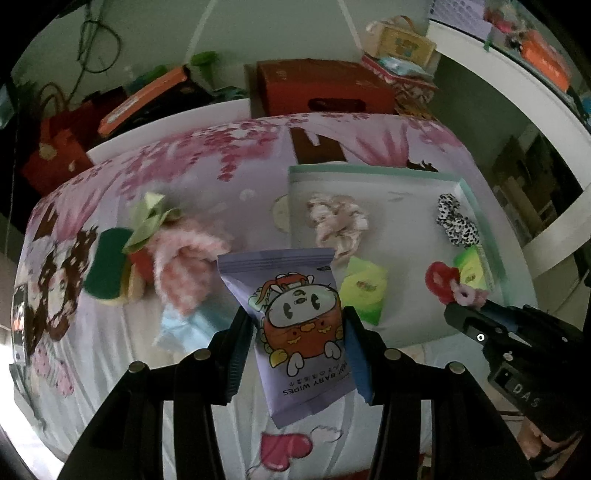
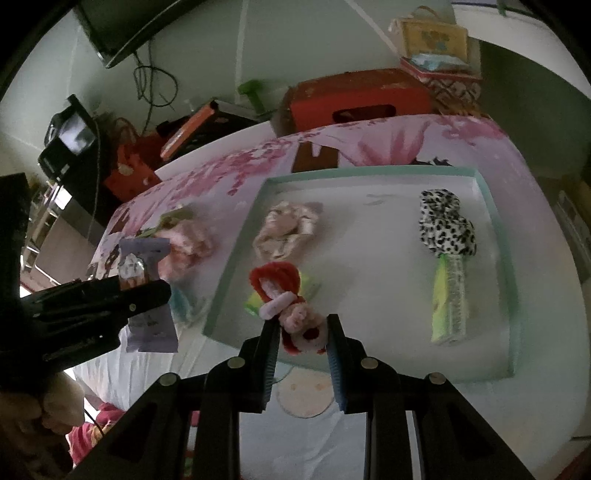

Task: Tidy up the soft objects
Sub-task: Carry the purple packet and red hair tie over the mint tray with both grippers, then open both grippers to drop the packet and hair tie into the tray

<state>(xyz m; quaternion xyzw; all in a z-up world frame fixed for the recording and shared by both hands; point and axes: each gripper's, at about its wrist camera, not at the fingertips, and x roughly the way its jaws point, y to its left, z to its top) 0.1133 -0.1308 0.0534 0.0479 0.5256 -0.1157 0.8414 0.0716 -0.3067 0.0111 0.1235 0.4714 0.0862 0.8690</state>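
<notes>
- Our left gripper (image 1: 295,347) is clamped on a purple baby-wipes packet (image 1: 295,325), carried above the patterned bedsheet (image 1: 110,369).
- Our right gripper (image 2: 301,354) is clamped on a red-and-pink plush scrunchie (image 2: 295,314) at the near edge of the pale tray (image 2: 369,173).

Ahead of the tools stretches a bed covered by a pink floral sheet (image 1: 229,155) printed with cartoon figures, its white frame (image 1: 166,122) edging the far side. Beyond that, against a pale green wall (image 2: 295,48), sit a red box (image 1: 325,88), an orange-lidded box (image 1: 144,99), a red paper bag (image 1: 55,147) and 1 small yellow bag (image 2: 432,37) on a patterned tin. Up and to the left of the right tool hang dark cables (image 2: 151,85) under a black screen (image 2: 122,26), and the light is dim and greenish.
</notes>
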